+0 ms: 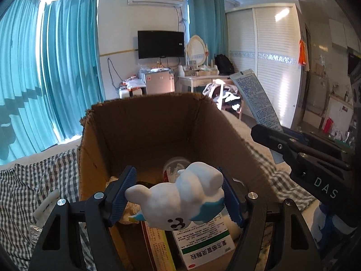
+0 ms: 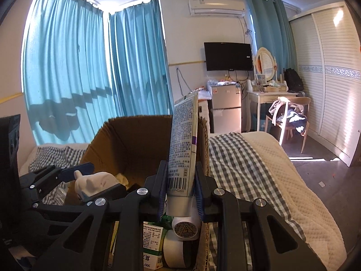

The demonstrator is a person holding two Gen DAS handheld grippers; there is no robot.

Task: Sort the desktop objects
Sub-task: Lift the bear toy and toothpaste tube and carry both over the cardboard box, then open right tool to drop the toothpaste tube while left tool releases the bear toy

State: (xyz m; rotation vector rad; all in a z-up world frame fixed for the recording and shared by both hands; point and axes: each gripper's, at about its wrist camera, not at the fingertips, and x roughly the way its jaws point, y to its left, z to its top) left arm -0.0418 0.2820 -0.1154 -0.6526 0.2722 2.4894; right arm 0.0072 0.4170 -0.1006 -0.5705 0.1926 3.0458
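Observation:
My left gripper [image 1: 178, 194] is shut on a white toy animal [image 1: 180, 201] with blue trim, pinched between the blue pads. It hangs over the open cardboard box [image 1: 144, 122]. My right gripper [image 2: 180, 194] is shut on a grey printed tube [image 2: 183, 140], standing upright with its white cap [image 2: 186, 227] toward me, above the box's right wall [image 2: 204, 140]. The right wrist view shows the left gripper [image 2: 101, 178] and toy [image 2: 94, 184] at the left. The left wrist view shows the right gripper [image 1: 275, 135] and tube [image 1: 257, 97] at the right.
Inside the box lie a green-and-white medicine carton [image 1: 203, 246], a clear plastic lid [image 1: 176, 164] and a white roll [image 2: 173, 253]. The box sits on a bed with a checked sheet [image 2: 234, 158] and cream quilt [image 2: 293, 180]. Blue curtains [image 2: 74, 79] hang behind.

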